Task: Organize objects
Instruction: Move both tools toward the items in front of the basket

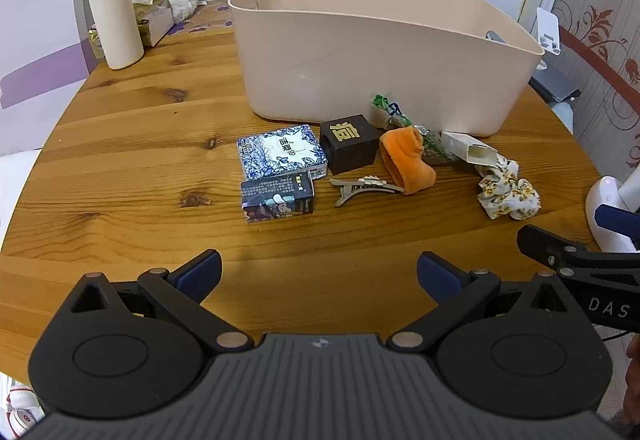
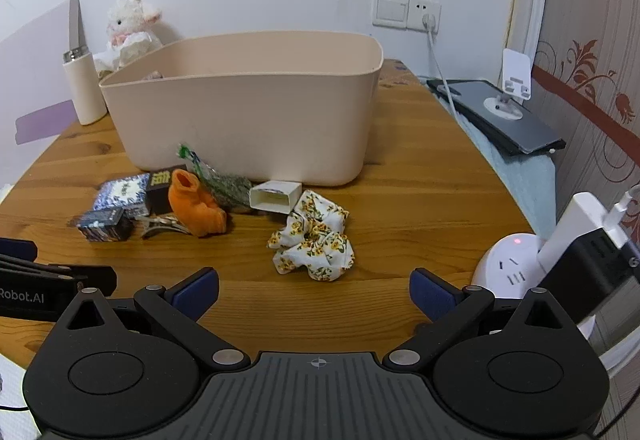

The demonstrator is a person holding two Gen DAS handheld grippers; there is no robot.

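Small items in a row before beige bin (image 1: 372, 52), both grippers (image 1: 319, 272) (image 2: 314, 292) spread wide.

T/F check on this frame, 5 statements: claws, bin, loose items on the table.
1. Both claws are open and hold nothing. True: left claw, right claw.
2. The floral scrunchie is inside the beige bin. False: it lies on the wooden table, in front of the bin.
3. The orange sock lies just right of the black cube. True.
4. The hair clip sits on top of the blue patterned box. False: it lies on the table, right of the box.
5. The cream bottle lies on its side. False: it stands upright.
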